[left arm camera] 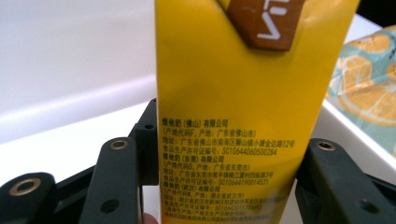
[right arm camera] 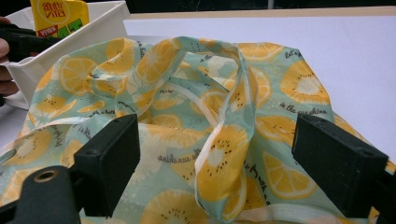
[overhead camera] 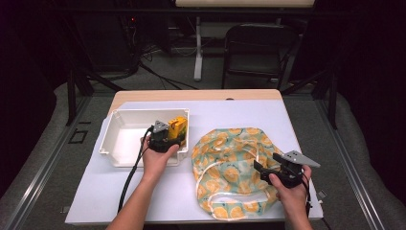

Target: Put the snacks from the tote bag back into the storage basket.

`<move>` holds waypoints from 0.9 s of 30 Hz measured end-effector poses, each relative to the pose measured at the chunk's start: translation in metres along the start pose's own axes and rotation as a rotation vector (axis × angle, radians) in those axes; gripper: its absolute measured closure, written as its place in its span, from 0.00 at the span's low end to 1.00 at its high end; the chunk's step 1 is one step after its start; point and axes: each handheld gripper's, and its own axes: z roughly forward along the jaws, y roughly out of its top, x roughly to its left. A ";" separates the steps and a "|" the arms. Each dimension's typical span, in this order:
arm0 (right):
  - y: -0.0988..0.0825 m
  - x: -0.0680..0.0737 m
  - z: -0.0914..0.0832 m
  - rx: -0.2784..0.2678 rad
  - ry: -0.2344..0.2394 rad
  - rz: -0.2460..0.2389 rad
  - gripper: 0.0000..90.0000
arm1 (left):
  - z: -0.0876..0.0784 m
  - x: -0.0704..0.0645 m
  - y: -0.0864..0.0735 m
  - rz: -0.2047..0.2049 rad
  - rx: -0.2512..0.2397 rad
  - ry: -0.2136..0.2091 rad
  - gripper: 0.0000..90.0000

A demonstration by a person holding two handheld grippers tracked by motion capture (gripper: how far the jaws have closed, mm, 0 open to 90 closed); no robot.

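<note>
Yellow drink carton (left arm camera: 243,107) sits clamped between the jaws of the left tongs (overhead camera: 168,135), held upright over the near right corner of the white bin (overhead camera: 125,135). In the left gripper view both jaws press the carton's sides, low on its body. Whether the carton's base touches the bin floor can't be told.

Right tongs (overhead camera: 270,165) rest open over the fruit-print cloth bag (overhead camera: 230,167), jaws well apart with a bag strap (right arm camera: 224,140) between them, not pinched.

Risks, as a judgement:
- Grip sits low on the carton, so the tall top could tip or swing if the hand tilts; a soft-sided carton may also crush or slip under squeeze.
- Carton hangs close to the bin's right wall; a sideways move could knock the rim and shift the bin on the worktop (overhead camera: 191,196).
- Letting go before the base is down could topple it.
- Loose bag lies crumpled just beside the bin; right tongs may snag the strap or drag the cloth if they close or pull carelessly.
- Left cable (overhead camera: 131,175) trails across the worktop and could catch.
</note>
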 end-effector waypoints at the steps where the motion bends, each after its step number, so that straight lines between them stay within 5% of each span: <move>1: 0.000 0.000 0.000 0.000 0.000 0.000 0.17 | 0.000 0.000 0.000 0.005 0.011 0.004 0.56; 13: 0.000 -0.002 -0.001 -0.003 0.000 0.009 0.17 | -0.004 0.001 -0.002 0.015 0.093 -0.031 0.53; 16: 0.000 -0.002 -0.001 -0.003 -0.001 0.013 0.17 | -0.010 0.003 -0.001 -0.006 0.075 -0.070 0.43; 19: 0.000 -0.003 -0.001 -0.004 -0.002 0.016 0.17 | -0.018 -0.001 -0.004 0.013 0.076 -0.049 0.32; 21: 0.000 -0.004 -0.002 -0.005 -0.002 0.014 0.17 | -0.031 -0.001 -0.010 -0.013 0.030 0.015 0.26; 23: 0.000 -0.004 -0.002 -0.006 -0.005 0.019 0.17 | -0.044 0.002 -0.016 -0.052 -0.015 0.002 0.25; 27: 0.000 -0.005 -0.002 -0.007 -0.003 0.022 0.17 | -0.070 0.001 -0.026 -0.058 -0.071 -0.021 0.29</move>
